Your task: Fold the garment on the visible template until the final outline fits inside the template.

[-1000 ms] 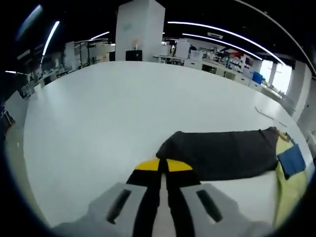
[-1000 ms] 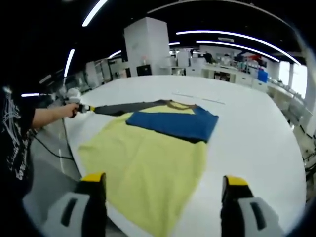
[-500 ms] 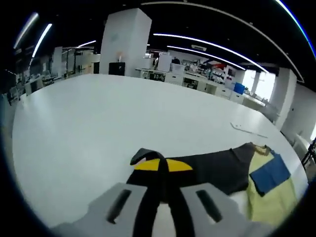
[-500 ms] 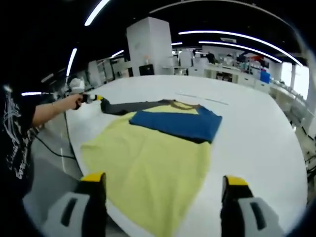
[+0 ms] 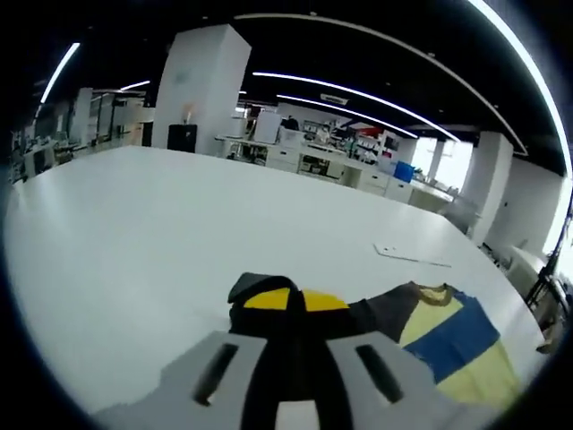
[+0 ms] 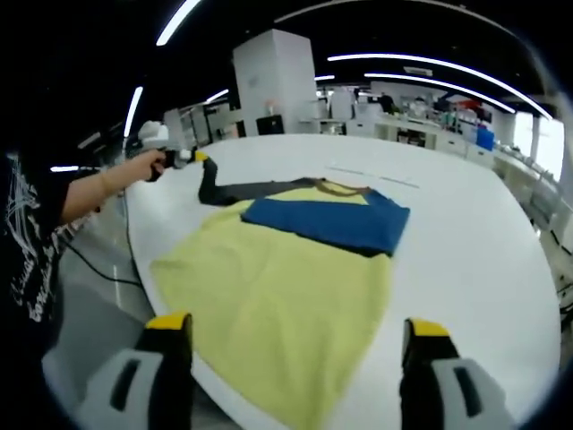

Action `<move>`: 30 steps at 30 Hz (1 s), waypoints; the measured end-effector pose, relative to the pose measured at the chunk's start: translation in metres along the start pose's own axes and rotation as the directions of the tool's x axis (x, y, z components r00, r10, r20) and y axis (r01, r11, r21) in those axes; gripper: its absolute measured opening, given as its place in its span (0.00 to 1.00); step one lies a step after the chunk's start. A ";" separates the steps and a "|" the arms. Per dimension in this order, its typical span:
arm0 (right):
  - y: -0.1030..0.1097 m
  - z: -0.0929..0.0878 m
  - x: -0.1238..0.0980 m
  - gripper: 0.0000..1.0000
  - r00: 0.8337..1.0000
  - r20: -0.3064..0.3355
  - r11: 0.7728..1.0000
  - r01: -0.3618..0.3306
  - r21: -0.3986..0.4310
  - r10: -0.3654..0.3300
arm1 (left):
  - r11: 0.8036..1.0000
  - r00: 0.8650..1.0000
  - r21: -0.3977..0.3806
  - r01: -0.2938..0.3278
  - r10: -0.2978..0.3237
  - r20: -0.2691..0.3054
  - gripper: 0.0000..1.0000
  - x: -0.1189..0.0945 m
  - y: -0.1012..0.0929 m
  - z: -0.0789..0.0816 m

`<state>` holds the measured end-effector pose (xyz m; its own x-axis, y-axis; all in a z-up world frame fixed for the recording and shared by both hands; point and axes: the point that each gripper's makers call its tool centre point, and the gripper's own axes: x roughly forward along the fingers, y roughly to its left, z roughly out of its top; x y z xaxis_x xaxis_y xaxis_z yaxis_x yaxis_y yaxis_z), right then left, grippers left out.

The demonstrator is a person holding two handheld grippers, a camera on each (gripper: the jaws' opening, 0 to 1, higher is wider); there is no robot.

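A yellow garment lies flat on the white table, with a blue sleeve folded across its upper part. Its dark grey sleeve runs out to the left, the end lifted off the table. My left gripper is shut on that sleeve end. In the left gripper view the jaws are closed on the dark sleeve, and the blue and yellow cloth lies beyond to the right. My right gripper hangs open over the garment's near hem, holding nothing.
A person's arm reaches in from the left, over the table's curved near edge. A thin pale strip lies on the table past the collar. Benches and a white pillar stand far behind.
My left gripper has lifted the dark sleeve end and carried it toward the garment's body, so the sleeve is shorter and bent. The right gripper has stayed put and open.
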<state>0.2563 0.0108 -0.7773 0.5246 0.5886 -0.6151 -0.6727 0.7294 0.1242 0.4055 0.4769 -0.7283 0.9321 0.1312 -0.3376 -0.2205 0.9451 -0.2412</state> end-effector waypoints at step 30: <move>0.016 0.013 0.013 1.00 0.998 0.032 0.998 -0.053 -0.037 0.055 | 0.948 0.951 0.076 0.308 -0.306 -0.035 0.00 0.022 -0.160 0.008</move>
<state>0.2595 0.0342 -0.7726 0.5035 0.6383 -0.5824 -0.7184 0.6837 0.1283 0.4636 0.3308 -0.6897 0.9441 -0.1747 -0.2796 0.0996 0.9596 -0.2633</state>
